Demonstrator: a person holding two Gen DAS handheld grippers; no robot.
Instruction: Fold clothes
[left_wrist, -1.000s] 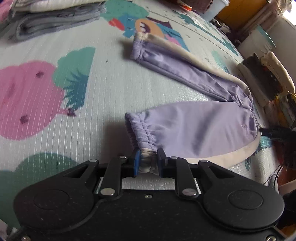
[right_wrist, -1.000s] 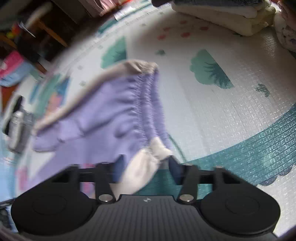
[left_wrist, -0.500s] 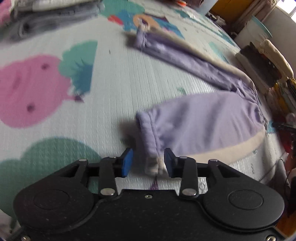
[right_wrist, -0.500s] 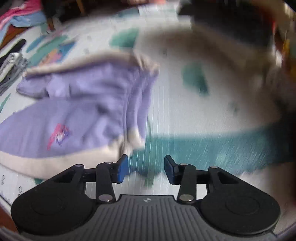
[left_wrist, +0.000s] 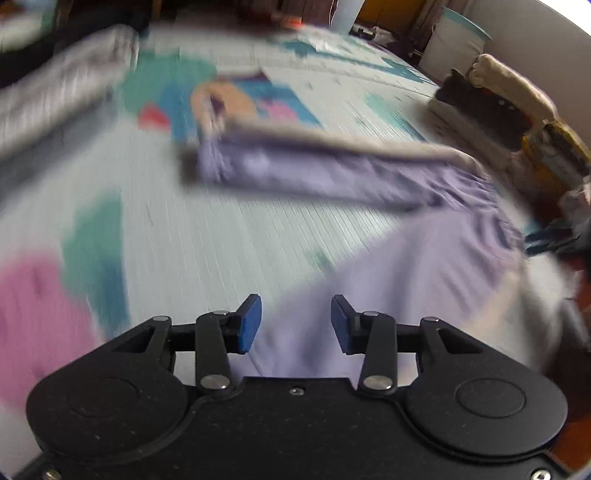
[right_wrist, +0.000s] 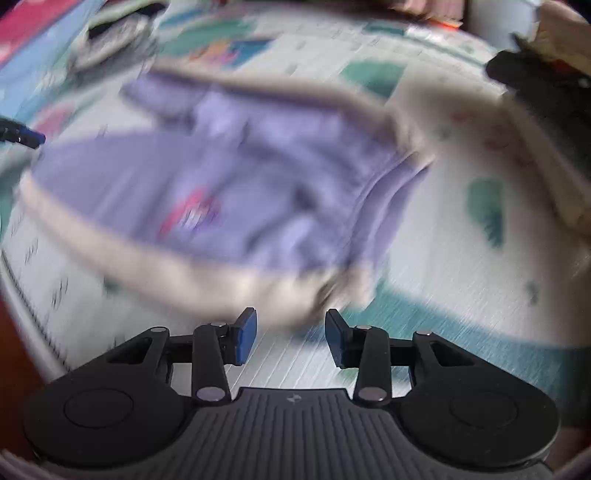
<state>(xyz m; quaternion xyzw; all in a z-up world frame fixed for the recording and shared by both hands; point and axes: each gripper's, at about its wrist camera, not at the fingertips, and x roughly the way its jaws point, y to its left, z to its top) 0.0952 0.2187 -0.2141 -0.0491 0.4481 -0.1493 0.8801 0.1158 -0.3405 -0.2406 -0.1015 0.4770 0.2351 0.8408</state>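
Both feeds are smearing heavily with motion; I am reading the purple garment (left_wrist: 388, 258) and the patterned mat (left_wrist: 221, 236) only as streaked colour. The black left tool (left_wrist: 295, 321) and right tool (right_wrist: 290, 338) are staying sharp in the foreground. Soft daylight is coming from the upper right in the left wrist view, washing the wall there pale. Fisheye bending is curving the edges, and corners are darkening to vignette. A soft shadow is lying under the garment's far leg.
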